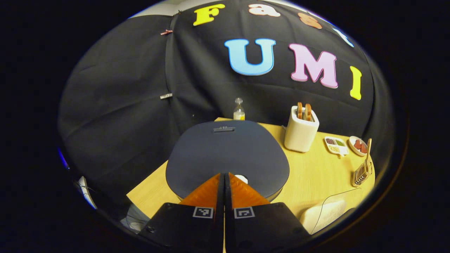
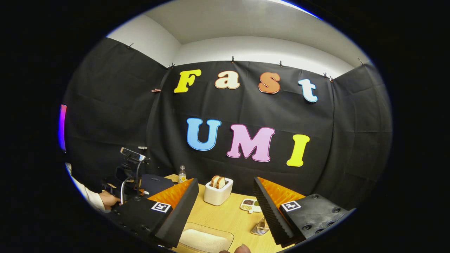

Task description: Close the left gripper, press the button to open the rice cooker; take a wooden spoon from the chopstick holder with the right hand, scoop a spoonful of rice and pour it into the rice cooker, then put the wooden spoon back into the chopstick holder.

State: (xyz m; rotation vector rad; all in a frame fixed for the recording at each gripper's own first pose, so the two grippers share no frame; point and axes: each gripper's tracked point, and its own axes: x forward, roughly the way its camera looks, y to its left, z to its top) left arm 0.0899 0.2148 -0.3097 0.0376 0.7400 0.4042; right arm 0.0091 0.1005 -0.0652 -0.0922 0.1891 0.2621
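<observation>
The rice cooker (image 1: 226, 154) has a dark, closed lid and stands right in front of my left gripper (image 1: 224, 174). That gripper is shut with nothing in it, its tips just over the lid's near edge beside a white button (image 1: 242, 178) that is partly hidden. At the table's right edge a wire chopstick holder (image 1: 361, 174) holds the wooden spoon (image 1: 368, 147) upright. A clear container of rice (image 1: 327, 211) lies near the front. My right gripper (image 2: 225, 180) is open and empty, held above the rice container (image 2: 205, 239), with the chopstick holder (image 2: 260, 228) low to its right.
A white toaster (image 1: 301, 131) with bread stands behind the cooker on the right, and a small bottle (image 1: 239, 110) is at the back. A divided dish (image 1: 336, 145) and a small plate (image 1: 358, 145) sit near the far right. A person's hand (image 2: 107, 198) holds the left gripper.
</observation>
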